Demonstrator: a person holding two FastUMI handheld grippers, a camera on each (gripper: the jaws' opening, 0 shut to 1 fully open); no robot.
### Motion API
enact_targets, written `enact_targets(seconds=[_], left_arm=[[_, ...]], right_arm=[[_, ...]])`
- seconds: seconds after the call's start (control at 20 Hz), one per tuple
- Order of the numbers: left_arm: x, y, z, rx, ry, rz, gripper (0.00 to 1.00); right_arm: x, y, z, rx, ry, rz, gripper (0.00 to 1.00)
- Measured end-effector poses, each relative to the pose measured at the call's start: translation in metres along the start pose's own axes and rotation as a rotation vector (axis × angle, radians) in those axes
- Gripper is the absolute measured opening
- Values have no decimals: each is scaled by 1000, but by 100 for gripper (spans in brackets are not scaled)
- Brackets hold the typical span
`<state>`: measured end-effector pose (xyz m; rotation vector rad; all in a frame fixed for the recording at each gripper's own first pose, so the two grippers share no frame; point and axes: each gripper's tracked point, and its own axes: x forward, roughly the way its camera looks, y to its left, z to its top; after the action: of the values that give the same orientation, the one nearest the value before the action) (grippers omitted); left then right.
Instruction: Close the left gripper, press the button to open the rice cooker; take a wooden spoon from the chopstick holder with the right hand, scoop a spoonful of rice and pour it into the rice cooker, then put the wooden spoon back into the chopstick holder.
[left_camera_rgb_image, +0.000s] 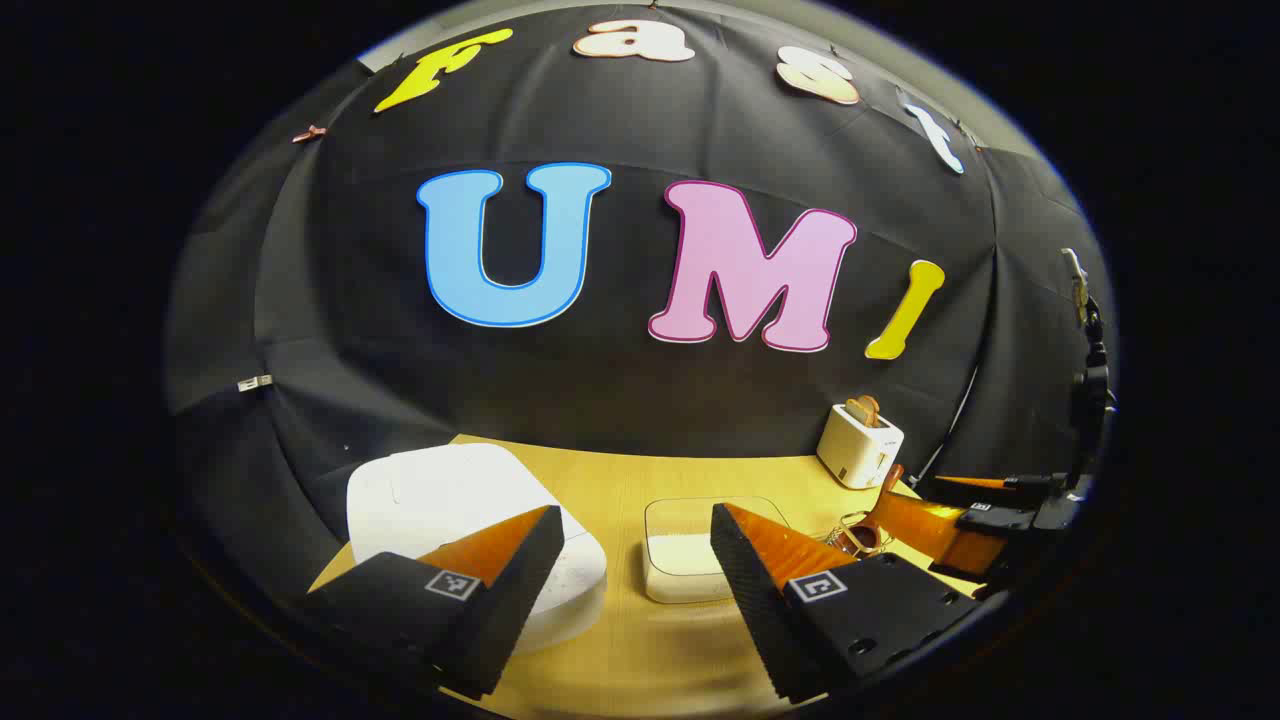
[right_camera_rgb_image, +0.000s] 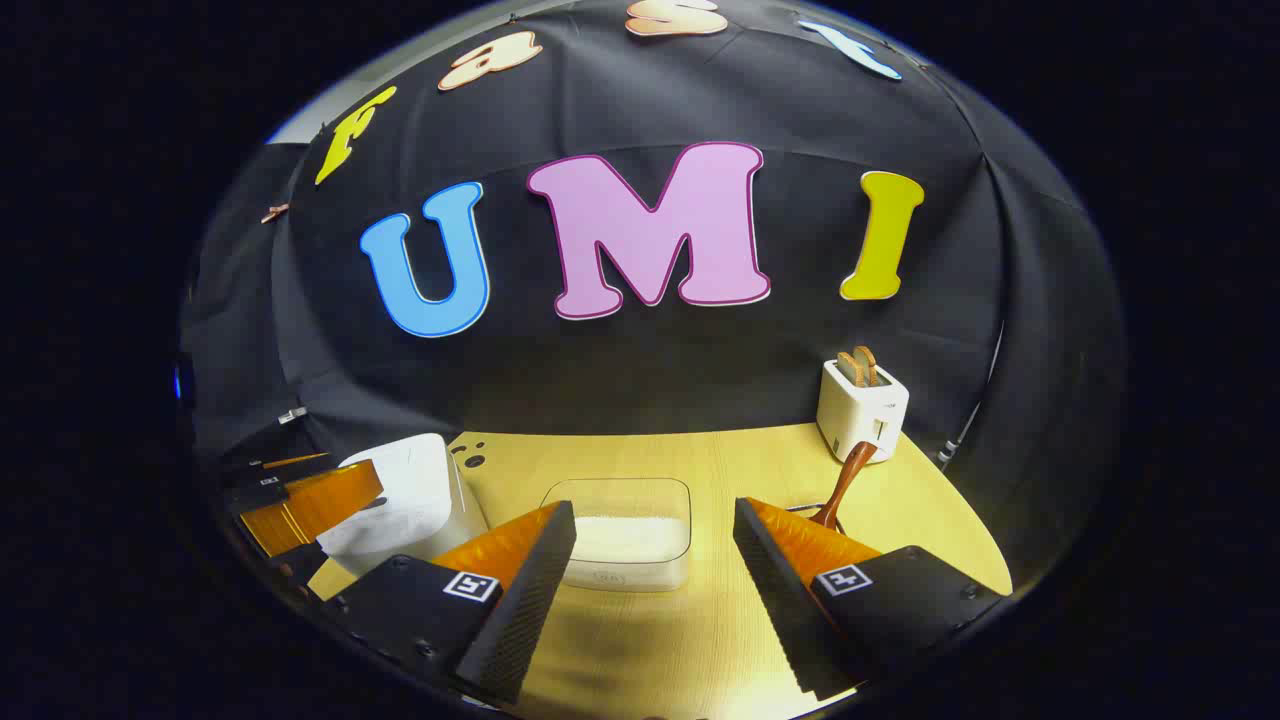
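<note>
Your left claw (left_camera_rgb_image: 637, 528) hangs wide open and empty above the yellow wooden worktop (left_camera_rgb_image: 620, 650). Just ahead on its left sits the rice cooker (left_camera_rgb_image: 450, 500), white, rounded, lid down. Your right claw (right_camera_rgb_image: 654, 525) gapes too, holding nothing, facing the clear container of rice (right_camera_rgb_image: 625, 540). The wooden spoon (right_camera_rgb_image: 845, 485) stands tilted, brown handle up, near the white toaster (right_camera_rgb_image: 862, 410).

Rice container (right_camera_rgb_image: 625, 540) front: a small round mark, too blurred to read.
Gripper fingers (right_camera_rgb_image: 470, 585): square coded tags, no words.
</note>
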<state>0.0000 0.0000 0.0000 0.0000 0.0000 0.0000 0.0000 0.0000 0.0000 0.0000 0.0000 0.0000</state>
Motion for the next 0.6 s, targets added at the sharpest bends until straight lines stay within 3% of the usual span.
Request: enact_targets(seconds=[0.6], left_arm=[[4,19,-5,-1,16,39,96]], right_arm=[[5,0,-7,-12,17,-11,99]])
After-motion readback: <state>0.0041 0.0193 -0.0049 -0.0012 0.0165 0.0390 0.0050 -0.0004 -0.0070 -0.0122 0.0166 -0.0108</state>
